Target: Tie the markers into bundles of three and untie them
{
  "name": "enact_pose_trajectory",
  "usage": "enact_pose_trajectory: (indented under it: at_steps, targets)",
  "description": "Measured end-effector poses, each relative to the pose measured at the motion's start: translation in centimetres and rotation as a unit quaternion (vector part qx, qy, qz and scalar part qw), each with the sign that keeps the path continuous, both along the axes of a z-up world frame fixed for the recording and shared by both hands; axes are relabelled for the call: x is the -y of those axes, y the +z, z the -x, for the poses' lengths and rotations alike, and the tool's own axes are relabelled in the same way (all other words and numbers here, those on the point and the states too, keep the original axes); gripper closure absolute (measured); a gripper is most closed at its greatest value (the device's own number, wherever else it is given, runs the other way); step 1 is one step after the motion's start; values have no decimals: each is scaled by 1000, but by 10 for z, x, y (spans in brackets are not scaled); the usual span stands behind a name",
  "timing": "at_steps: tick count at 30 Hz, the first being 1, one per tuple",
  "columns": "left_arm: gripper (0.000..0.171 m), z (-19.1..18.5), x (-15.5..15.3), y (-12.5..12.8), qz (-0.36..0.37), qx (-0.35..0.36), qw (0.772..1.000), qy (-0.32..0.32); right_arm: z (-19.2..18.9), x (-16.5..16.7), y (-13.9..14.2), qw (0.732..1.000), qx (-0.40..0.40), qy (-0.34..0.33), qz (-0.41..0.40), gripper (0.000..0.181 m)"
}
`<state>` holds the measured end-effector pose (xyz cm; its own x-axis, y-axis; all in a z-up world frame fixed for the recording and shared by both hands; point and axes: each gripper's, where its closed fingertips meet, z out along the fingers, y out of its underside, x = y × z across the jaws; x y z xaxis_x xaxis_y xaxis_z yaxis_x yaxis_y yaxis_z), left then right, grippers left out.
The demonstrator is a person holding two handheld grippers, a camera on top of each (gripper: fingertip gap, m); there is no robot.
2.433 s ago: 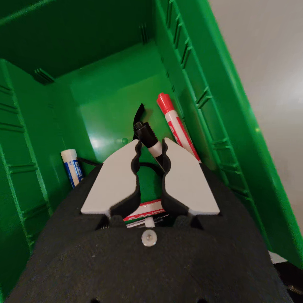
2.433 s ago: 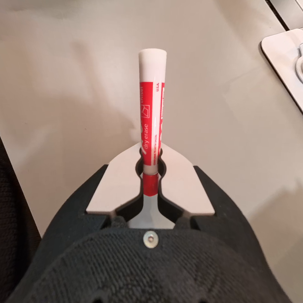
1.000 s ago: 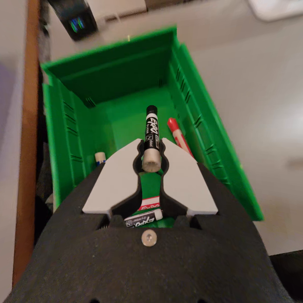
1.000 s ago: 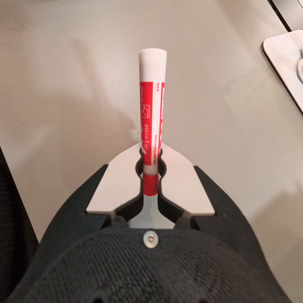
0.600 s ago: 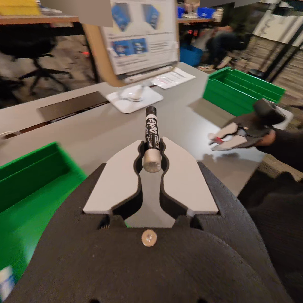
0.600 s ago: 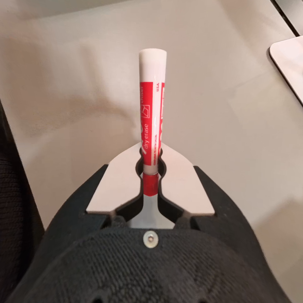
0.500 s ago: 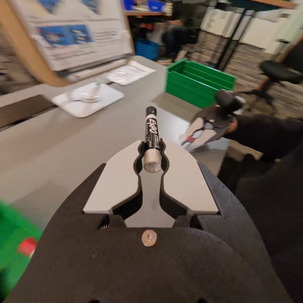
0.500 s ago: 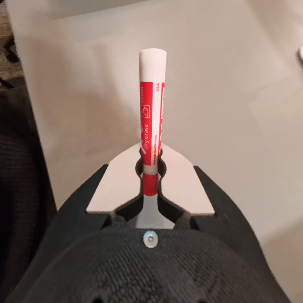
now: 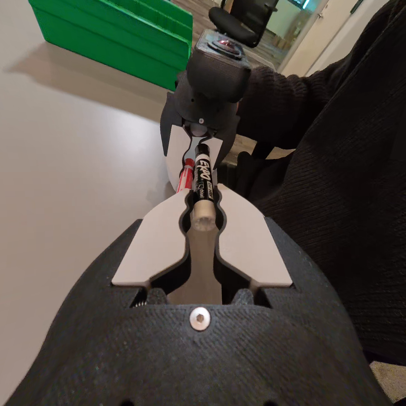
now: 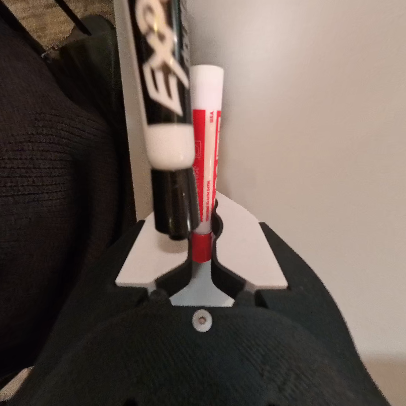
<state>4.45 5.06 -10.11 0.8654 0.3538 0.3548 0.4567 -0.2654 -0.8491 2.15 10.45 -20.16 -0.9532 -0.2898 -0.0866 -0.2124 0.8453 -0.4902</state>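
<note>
My left gripper [image 9: 203, 194] is shut on a black-capped marker [image 9: 203, 173], gripping its grey tail end with the cap pointing forward. My right gripper [image 10: 203, 208] is shut on a red marker [image 10: 207, 140] just above its red cap, white tail end forward. The two grippers face each other above the table's front edge. The markers lie side by side, pointing opposite ways. In the right wrist view the black marker [image 10: 167, 114] comes in from the top and its cap sits over my left finger [image 10: 153, 248]. The red marker [image 9: 185, 178] shows left of the black one in the left wrist view.
A green bin [image 9: 114, 37] stands on the beige table [image 9: 66, 175] behind the right gripper's black housing [image 9: 211, 87]. A person's dark knitted sleeve [image 9: 329, 153] fills the right side. An office chair [image 9: 237, 22] stands beyond the table. My right fingertips sit around 12 cm from my left ones.
My left gripper lifted the black marker out of a green bin and swung right to meet the right gripper. The right gripper turned toward it, still holding the red marker.
</note>
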Motion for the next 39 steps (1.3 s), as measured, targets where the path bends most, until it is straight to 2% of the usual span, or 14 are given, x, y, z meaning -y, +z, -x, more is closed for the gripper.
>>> enact_pose_trajectory:
  at_steps: [5,17,31,34,37,39]
  targets:
    - [151,-1,-3,-13,14,16,1000,-2,-8,-3,-5,1000,6,14,-21,168]
    - [150,-4,-4,-21,36,29,999,-8,-18,1,0,999,-1,28,-17,167]
    - [152,-2,-20,-31,25,22,999,0,-22,2,0,999,-12,28,-23,166]
    - [125,5,-14,-29,30,-6,999,31,-15,-2,-2,999,-23,18,-35,166]
    - [122,8,-7,-31,33,-5,998,44,-8,-6,-3,999,-28,5,-41,166]
    - [128,9,-5,-33,33,1,998,46,-5,-8,-3,999,-27,-3,-44,166]
